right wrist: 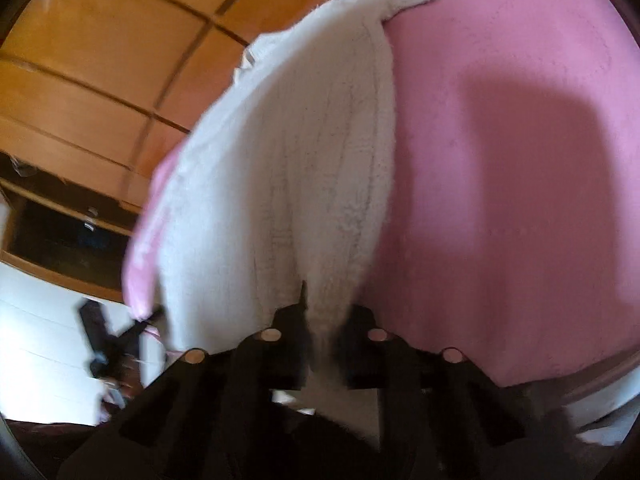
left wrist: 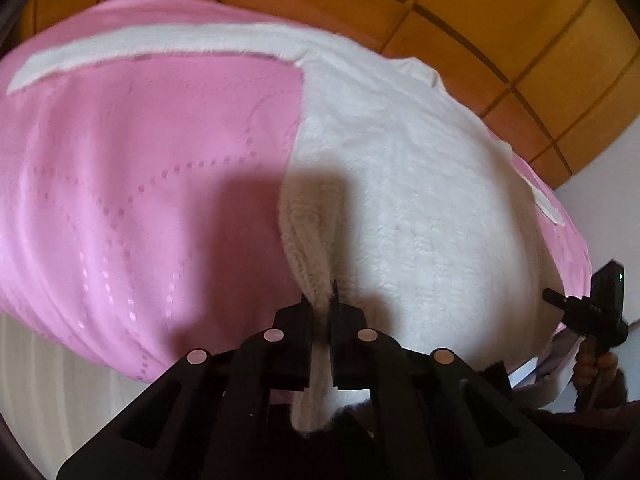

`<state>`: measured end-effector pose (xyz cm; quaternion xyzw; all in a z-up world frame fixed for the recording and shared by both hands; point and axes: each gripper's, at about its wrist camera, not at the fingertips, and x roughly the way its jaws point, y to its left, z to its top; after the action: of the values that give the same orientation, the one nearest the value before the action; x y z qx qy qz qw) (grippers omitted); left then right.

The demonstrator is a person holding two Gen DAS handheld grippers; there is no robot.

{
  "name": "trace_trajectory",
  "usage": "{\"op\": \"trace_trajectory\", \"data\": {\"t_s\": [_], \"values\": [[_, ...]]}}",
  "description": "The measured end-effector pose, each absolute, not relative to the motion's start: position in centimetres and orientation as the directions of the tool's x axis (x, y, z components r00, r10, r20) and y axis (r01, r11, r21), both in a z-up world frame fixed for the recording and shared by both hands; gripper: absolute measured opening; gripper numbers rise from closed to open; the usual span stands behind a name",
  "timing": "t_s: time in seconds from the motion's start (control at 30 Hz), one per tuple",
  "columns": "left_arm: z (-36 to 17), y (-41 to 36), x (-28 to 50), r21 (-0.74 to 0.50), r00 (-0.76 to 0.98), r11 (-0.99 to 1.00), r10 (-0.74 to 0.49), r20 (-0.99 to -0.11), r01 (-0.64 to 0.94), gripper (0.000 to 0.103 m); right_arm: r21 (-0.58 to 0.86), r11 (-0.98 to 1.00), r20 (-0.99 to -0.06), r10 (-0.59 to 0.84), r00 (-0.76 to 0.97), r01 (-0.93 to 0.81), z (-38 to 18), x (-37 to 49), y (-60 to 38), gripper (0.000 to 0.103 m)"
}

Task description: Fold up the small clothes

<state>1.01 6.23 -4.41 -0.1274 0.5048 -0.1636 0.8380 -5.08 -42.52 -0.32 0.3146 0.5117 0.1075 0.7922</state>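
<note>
The left gripper [left wrist: 321, 312] pinches a ribbed fold of the white knit garment [left wrist: 400, 184], jaws nearly together; the right gripper [right wrist: 320, 320] clamps another fold alike. The garment stretches toward twelve o'clock over pink bedding [left wrist: 140, 160], wooden panelling [left wrist: 520, 40] beyond

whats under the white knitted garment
The white knitted garment lies on a pink quilted cover, which shows around it. Both grippers, left and right, pinch its near edge. What is under its middle is covered.

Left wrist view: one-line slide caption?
Left gripper pinches white knit garment on pink bedcover; right gripper at frame edge.
</note>
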Motion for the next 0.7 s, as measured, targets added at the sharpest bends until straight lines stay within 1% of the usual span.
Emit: {"op": "trace_trajectory", "data": {"t_s": [0.03, 0.1, 0.13, 0.2, 0.27, 0.33, 0.37, 0.4, 0.47, 0.53, 0.57, 0.6, 0.63, 0.67, 0.7], "values": [[-3.5, 6.4, 0.9, -0.392, 0.452, 0.907, -0.418, -0.788, 0.156, 0.004, 0.588, 0.799, -0.745, 0.472, 0.471, 0.128, 0.8, -5.0, -42.6, 0.009], [-1.8, 7.1, 0.6, -0.422, 0.472, 0.889, -0.454, -0.756, 0.179, 0.004, 0.587, 0.806, -0.706, 0.464, 0.535, 0.074, 4.0, -5.8, -42.9, 0.008], [-0.7, 7.6, 0.0, -0.431, 0.484, 0.88, -0.47, -0.738, 0.197, 0.004, 0.578, 0.815, -0.681, 0.463, 0.567, 0.029, 6.1, -6.5, -43.1, 0.006], [0.3, 8.3, -1.0, -0.424, 0.493, 0.88, -0.472, -0.731, 0.214, 0.004, 0.534, 0.845, -0.682, 0.444, 0.581, -0.02, 8.0, -7.8, -43.3, 0.005], [-0.7, 8.4, -1.6, -0.41, 0.461, 0.889, -0.456, -0.761, 0.202, 0.004, 0.497, 0.868, -0.741, 0.421, 0.524, 0.007, 6.7, -8.4, -43.2, 0.005], [-2.8, 8.0, -1.6, -0.396, 0.407, 0.898, -0.44, -0.8, 0.193, 0.004, 0.439, 0.896, -0.82, 0.373, 0.434, 0.061, 3.3, -8.3, -42.9, 0.005], [-3.8, 7.7, -1.6, -0.375, 0.385, 0.907, -0.42, -0.822, 0.19, 0.004, 0.42, 0.904, -0.845, 0.354, 0.4, 0.087, 1.8, -8.5, -42.8, 0.005], [-4.9, 7.2, -1.6, -0.337, 0.359, 0.922, -0.385, -0.85, 0.19, 0.004, 0.419, 0.901, -0.857, 0.351, 0.378, 0.115, 0.4, -8.6, -42.9, 0.005], [-5.7, 7.1, -1.4, -0.305, 0.341, 0.936, -0.35, -0.873, 0.178, 0.004, 0.422, 0.896, -0.863, 0.351, 0.363, 0.138, -1.0, -8.9, -42.8, 0.005], [-5.0, 7.5, -1.1, -0.301, 0.352, 0.939, -0.341, -0.872, 0.165, 0.005, 0.43, 0.893, -0.857, 0.359, 0.369, 0.13, -1.0, -8.8, -42.5, 0.006], [-4.3, 7.8, -1.0, -0.289, 0.379, 0.944, -0.329, -0.865, 0.161, 0.007, 0.451, 0.884, -0.845, 0.379, 0.376, 0.123, -0.8, -8.9, -42.7, 0.008], [-3.7, 7.9, -0.8, -0.278, 0.403, 0.948, -0.319, -0.858, 0.158, 0.012, 0.466, 0.876, -0.834, 0.389, 0.391, 0.121, -0.2, -9.0, -43.5, 0.014], [-2.8, 8.1, -0.5, -0.267, 0.438, 0.952, -0.307, -0.845, 0.152, 0.022, 0.487, 0.865, -0.817, 0.401, 0.414, 0.123, 0.3, -8.9, -44.2, 0.025], [-2.1, 8.3, -0.3, -0.265, 0.467, 0.954, -0.3, -0.832, 0.141, 0.029, 0.495, 0.858, -0.805, 0.394, 0.443, 0.136, 0.8, -8.8, -45.5, 0.034], [-1.4, 8.2, 0.2, -0.261, 0.499, 0.957, -0.289, -0.817, 0.127, 0.044, 0.499, 0.851, -0.791, 0.369, 0.488, 0.165, 1.5, -8.4, -46.6, 0.045]]}}
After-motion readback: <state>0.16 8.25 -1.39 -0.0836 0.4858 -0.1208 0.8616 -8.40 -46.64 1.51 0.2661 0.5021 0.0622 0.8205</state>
